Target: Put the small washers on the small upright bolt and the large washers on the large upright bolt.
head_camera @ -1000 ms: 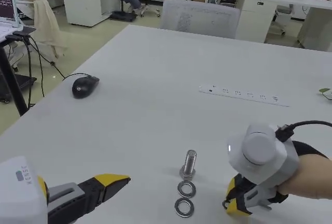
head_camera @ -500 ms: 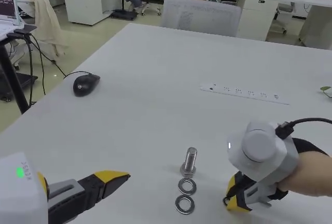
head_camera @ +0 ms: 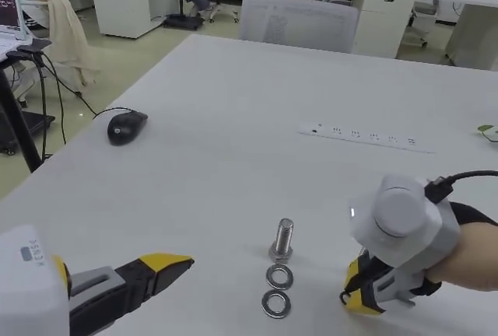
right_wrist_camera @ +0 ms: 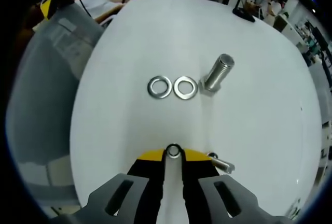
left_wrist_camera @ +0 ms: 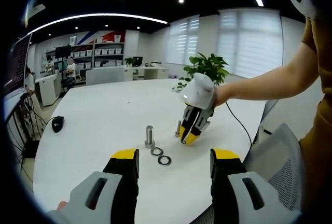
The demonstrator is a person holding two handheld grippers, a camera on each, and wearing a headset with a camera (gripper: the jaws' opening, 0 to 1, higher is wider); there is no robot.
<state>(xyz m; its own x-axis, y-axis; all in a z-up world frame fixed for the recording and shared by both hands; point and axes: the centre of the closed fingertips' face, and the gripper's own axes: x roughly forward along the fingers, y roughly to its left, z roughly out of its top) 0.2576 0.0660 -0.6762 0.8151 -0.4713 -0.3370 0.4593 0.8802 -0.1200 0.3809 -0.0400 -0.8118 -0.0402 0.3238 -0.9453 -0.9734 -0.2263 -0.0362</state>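
Yellow-tipped jaws of the right gripper (head_camera: 356,299) are held almost together on a small washer (right_wrist_camera: 174,150), seen as a ring pinched at the tips in the right gripper view. Against the pictures of the preceding second, little change is recorded. The gripper is kept low over the table (head_camera: 233,118), to the right of the large bolt (head_camera: 282,240), and is displaced only slightly; the remaining shift is attributed to the headset. The small bolt (left_wrist_camera: 178,128) is seen upright just beside the tips, so the threading of the small washer is judged to be in hand and not yet done. The two large washers (head_camera: 279,277) are left flat in a row just in front of the large bolt, unmoved. The left gripper (left_wrist_camera: 174,154) is held wide open and empty. The table is plain white; a mouse (head_camera: 126,127) and a power strip (head_camera: 362,137) are laid well apart from the work. An open office with desks and a grey chair (head_camera: 299,23) is seen beyond.
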